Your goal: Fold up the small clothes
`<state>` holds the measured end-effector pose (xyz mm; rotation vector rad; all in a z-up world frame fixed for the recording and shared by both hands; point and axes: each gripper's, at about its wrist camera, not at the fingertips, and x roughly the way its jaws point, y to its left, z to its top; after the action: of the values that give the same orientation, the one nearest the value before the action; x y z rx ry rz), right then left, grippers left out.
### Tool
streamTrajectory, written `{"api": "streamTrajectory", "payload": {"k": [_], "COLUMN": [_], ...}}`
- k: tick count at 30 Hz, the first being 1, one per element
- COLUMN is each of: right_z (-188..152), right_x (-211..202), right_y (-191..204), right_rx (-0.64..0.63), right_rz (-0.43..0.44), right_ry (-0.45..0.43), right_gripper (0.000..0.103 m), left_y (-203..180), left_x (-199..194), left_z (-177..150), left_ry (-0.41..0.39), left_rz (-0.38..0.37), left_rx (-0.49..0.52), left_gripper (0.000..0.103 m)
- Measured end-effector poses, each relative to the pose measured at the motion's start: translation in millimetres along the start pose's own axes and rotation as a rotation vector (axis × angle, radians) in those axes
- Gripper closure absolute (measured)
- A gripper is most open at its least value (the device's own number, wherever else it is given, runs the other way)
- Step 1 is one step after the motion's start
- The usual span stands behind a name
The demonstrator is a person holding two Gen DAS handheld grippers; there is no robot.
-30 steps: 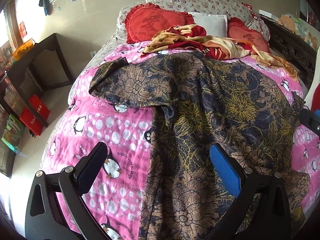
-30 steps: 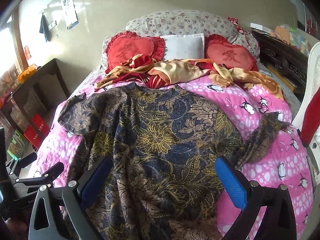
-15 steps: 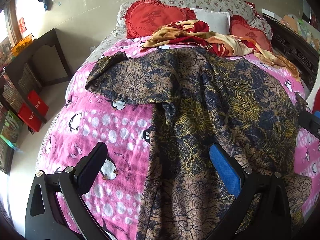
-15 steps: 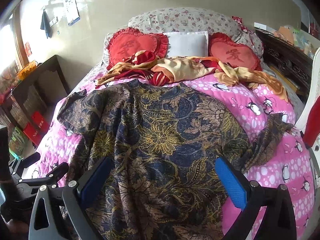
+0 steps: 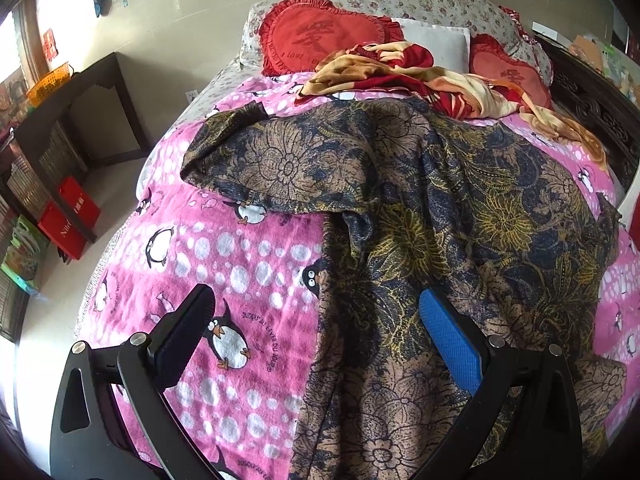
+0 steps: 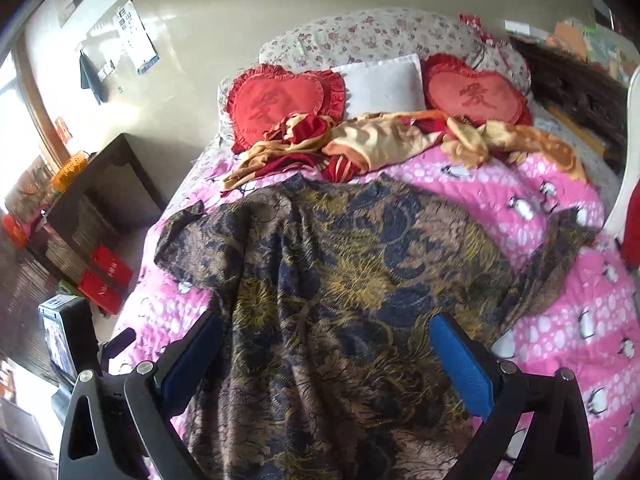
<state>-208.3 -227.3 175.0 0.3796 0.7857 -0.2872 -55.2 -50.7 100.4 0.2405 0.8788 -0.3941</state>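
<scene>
A dark blue and brown floral short-sleeved garment lies spread on the pink penguin blanket, neck toward the pillows. Its left sleeve lies flat; its right sleeve is bunched. My left gripper hangs open over the garment's left edge, one finger above the blanket, the other above the cloth. My right gripper is open above the garment's lower middle. Neither one holds anything.
A red and tan cloth lies crumpled behind the garment, before two red heart cushions and pillows. A dark desk with red boxes stands left of the bed. Dark carved furniture is on the right.
Both grippers have moved forward and a little lower toward the bed, so the garment looks larger. The garment has not moved. Both grippers stay open.
</scene>
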Motion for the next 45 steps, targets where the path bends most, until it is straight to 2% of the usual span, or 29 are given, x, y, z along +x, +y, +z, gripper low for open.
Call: {"api": "streamTrajectory", "payload": {"k": [4, 13, 28, 45], "right_z": [1.4, -6.0, -16.2, -24.5], "right_x": [6.4, 38.2, 58.7, 71.7], "right_y": [8.7, 10.0, 2.3, -8.2], "right_rx": [-0.037, -0.069, -0.107, -0.029], "right_rz": [-0.028, -0.056, -0.113, -0.097], "right_ry": [-0.030, -0.007, -0.008, 0.012], "right_gripper": [0.000, 0.000, 0.000, 0.000], "left_y": [4.8, 11.1, 7.9, 11.5], "left_x": [1.8, 5.0, 7.3, 11.0], "left_z": [2.7, 6.6, 9.3, 12.2], "left_ry": [0.001, -0.002, -0.002, 0.000], "left_rz": [0.008, 0.032, 0.029, 0.047], "left_rx": [-0.008, -0.005, -0.005, -0.007], "left_gripper": [0.000, 0.000, 0.000, 0.000]}}
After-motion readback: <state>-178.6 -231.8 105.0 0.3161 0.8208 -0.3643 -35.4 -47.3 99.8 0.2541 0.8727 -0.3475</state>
